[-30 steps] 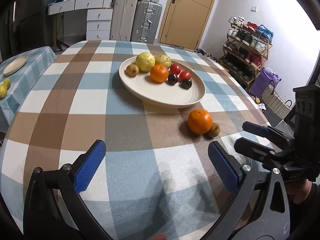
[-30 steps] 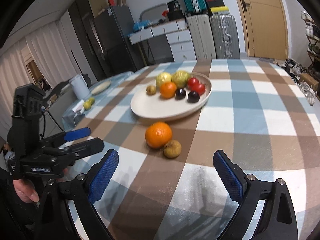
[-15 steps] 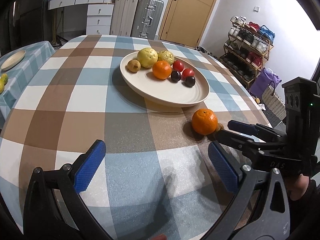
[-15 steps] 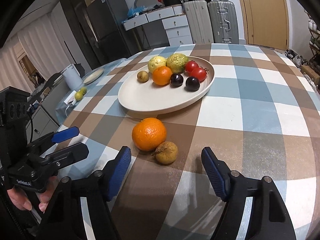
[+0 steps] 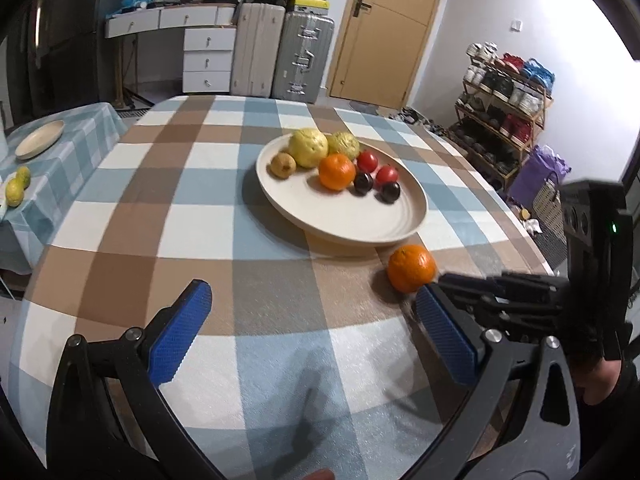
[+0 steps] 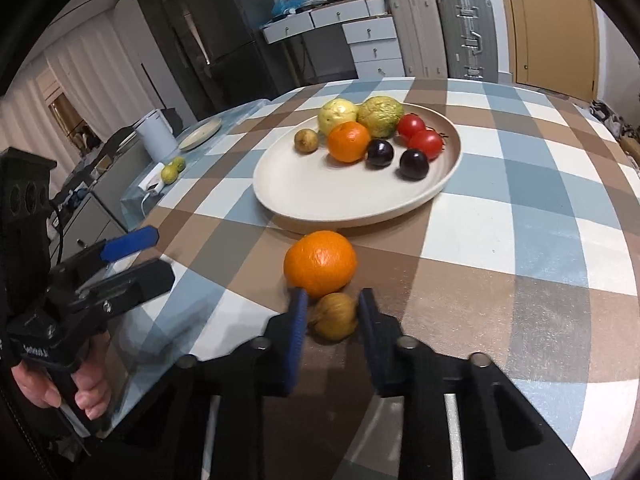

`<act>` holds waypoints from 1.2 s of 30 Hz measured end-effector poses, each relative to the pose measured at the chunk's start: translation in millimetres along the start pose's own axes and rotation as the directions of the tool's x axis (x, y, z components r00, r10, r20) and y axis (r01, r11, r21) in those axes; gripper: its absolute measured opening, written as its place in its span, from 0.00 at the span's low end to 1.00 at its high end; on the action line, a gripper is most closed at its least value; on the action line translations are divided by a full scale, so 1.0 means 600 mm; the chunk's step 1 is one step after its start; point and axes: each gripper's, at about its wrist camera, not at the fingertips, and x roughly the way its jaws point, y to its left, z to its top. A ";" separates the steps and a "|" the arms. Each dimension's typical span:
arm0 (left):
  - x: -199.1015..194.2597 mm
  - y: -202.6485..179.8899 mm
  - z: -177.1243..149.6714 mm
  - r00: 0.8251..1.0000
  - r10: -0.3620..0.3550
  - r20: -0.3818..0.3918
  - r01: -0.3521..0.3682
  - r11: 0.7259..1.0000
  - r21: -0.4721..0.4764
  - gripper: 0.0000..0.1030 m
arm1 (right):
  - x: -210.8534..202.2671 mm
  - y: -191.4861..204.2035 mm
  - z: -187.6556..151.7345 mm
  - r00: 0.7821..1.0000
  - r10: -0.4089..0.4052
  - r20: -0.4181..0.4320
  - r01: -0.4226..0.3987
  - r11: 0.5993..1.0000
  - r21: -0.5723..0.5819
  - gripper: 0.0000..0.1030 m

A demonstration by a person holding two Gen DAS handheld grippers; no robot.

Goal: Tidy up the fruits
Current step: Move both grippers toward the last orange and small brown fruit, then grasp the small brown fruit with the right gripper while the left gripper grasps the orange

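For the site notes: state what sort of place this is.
Probably a lived-in home: a checked tablecloth on a dining table, suitcases beside a door, and a shoe rack against the wall.

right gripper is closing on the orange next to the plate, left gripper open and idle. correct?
Not quite. The right gripper has just been closing on the small brown fruit, not the orange, which sits just beyond it, next to the plate. The right wrist view shows the pads at the brown fruit's sides. The left gripper is open and holds nothing.
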 end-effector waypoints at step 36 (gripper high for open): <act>0.071 -0.072 0.027 0.996 -0.015 -0.087 0.017 1.000 0.026 0.99 | -0.056 -0.053 -0.054 0.992 0.118 0.053 -0.123 0.987 0.105 0.36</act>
